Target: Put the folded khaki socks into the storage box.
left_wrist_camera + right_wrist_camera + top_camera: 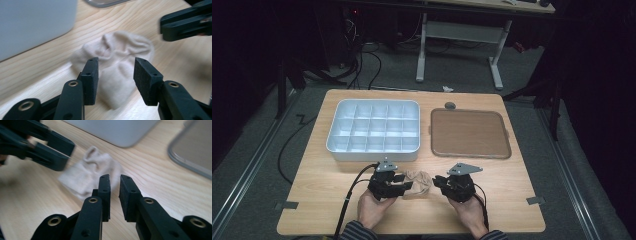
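A small beige sock (418,182) lies crumpled on the wooden counter (512,200), near its front edge, between the two grippers. It is soft ribbed knit, folded over itself in loose wrinkles. The left gripper (116,75) has its fingers spread apart just above the sock, pinching nothing. The right gripper (115,192) stands beside it, its fingers narrowly parted and empty.

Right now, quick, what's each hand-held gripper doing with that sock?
Left hand-held gripper: open, jaws apart over the beige sock, not pinching it.
Right hand-held gripper: open by a narrow gap, nothing held; the sock lies beyond its tips.
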`<move>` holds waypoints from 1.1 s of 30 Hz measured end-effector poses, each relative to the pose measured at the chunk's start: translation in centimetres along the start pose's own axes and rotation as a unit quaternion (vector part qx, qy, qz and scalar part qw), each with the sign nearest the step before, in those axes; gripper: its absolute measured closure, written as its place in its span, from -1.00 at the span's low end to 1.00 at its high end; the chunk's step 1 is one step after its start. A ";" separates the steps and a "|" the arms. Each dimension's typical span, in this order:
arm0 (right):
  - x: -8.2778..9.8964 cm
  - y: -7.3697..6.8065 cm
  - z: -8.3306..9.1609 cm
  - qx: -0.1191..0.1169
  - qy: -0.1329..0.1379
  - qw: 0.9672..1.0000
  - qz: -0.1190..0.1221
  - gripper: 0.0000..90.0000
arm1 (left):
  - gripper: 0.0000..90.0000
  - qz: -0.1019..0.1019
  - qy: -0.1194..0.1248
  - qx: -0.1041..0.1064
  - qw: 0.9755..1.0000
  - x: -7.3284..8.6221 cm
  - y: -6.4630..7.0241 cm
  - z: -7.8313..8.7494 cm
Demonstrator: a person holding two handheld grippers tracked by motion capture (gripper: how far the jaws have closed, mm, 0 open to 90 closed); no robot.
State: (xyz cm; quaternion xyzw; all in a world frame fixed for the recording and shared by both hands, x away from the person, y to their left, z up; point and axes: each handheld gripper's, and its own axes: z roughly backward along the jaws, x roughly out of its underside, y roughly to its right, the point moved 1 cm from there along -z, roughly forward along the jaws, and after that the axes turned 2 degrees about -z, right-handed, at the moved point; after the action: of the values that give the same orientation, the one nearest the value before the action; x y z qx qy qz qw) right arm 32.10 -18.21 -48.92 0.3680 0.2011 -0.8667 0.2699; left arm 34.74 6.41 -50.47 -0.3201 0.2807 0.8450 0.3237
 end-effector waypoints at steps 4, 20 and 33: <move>-1.1 -1.6 -0.6 -0.009 -0.005 1.000 0.024 0.83 | 0.23 -0.002 -0.006 -0.002 1.000 0.5 0.1 -0.6; 0.5 -0.5 -3.7 0.005 -0.051 0.999 0.005 0.90 | 0.24 -0.004 -0.037 -0.016 0.999 1.5 0.0 -1.9; 1.1 0.0 -4.2 0.012 -0.058 0.998 0.006 0.82 | 0.16 0.015 -0.035 -0.014 0.999 1.5 -0.3 -1.8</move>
State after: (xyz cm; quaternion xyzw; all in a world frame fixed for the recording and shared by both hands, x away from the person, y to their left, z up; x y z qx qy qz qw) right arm 33.68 -16.21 -52.44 0.3217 0.1720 -0.8873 0.2820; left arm 34.75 5.87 -52.76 -0.2912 0.2619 0.8641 0.3162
